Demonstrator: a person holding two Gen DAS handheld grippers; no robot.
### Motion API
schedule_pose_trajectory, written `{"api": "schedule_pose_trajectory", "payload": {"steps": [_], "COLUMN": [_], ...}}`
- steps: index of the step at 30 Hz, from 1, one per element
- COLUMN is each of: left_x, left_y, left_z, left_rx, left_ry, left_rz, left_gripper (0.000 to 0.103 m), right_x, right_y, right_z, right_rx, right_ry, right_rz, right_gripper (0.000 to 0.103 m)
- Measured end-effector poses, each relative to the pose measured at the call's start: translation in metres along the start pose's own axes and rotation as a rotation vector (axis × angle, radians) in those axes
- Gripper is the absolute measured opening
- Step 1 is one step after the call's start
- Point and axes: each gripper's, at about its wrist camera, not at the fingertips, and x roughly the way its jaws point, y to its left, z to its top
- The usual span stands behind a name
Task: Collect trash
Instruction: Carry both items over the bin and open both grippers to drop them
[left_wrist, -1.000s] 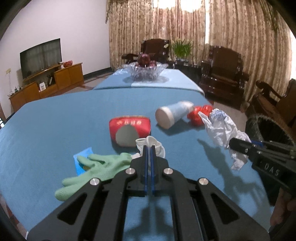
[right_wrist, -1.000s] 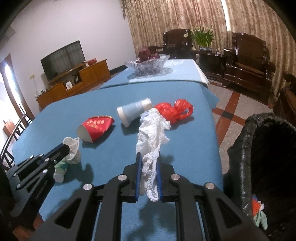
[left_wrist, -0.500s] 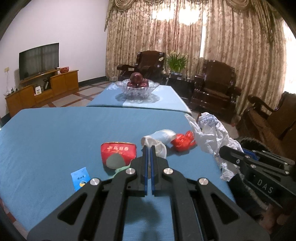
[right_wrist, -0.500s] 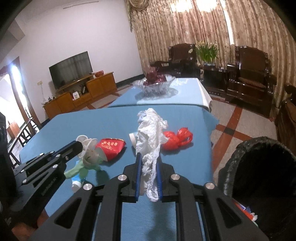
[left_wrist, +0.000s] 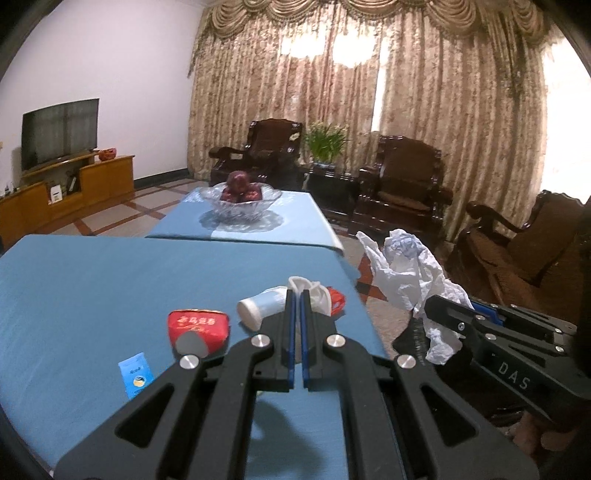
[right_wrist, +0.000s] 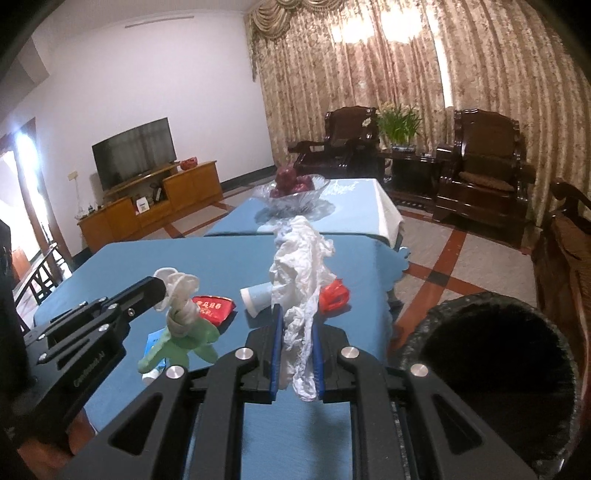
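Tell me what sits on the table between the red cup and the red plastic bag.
A white paper cup lies on its side between the red cup and the red bag. The left wrist view shows it best; in the right wrist view the held white bag partly covers it.

matt blue tablecloth (right_wrist: 236, 258), crinkled white plastic bag (right_wrist: 303, 273), glossy glass bowl (left_wrist: 240, 206).

"DAS" on the right tool (left_wrist: 441, 314) body

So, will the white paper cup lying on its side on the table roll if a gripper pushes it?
Probably: the white paper cup lies on its side, so its round wall can roll, likely curving. It looks thin and light, so it may skid or crush on the blue tablecloth.
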Motion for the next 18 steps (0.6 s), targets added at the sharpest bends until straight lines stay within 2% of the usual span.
{"api": "schedule_pose_trajectory", "payload": {"steps": [10,18], "left_x": [0.004,0.018], "left_y": [-0.045,-0.095], "left_z": [0.002,0.006], "left_rx": [0.037,0.069], "left_ry": [0.009,0.014], "left_rz": [-0.098,-0.213], "left_gripper": [0.002,0.002], "right_x": [-0.028,-0.053], "right_y": [-0.038,-0.094], "right_z": [0.001,-0.003], "right_rx": [0.036,0.097], "right_ry": [-0.027,-0.042], "right_rz": [-0.087,-0.205], "right_gripper": [0.014,0.014]}}
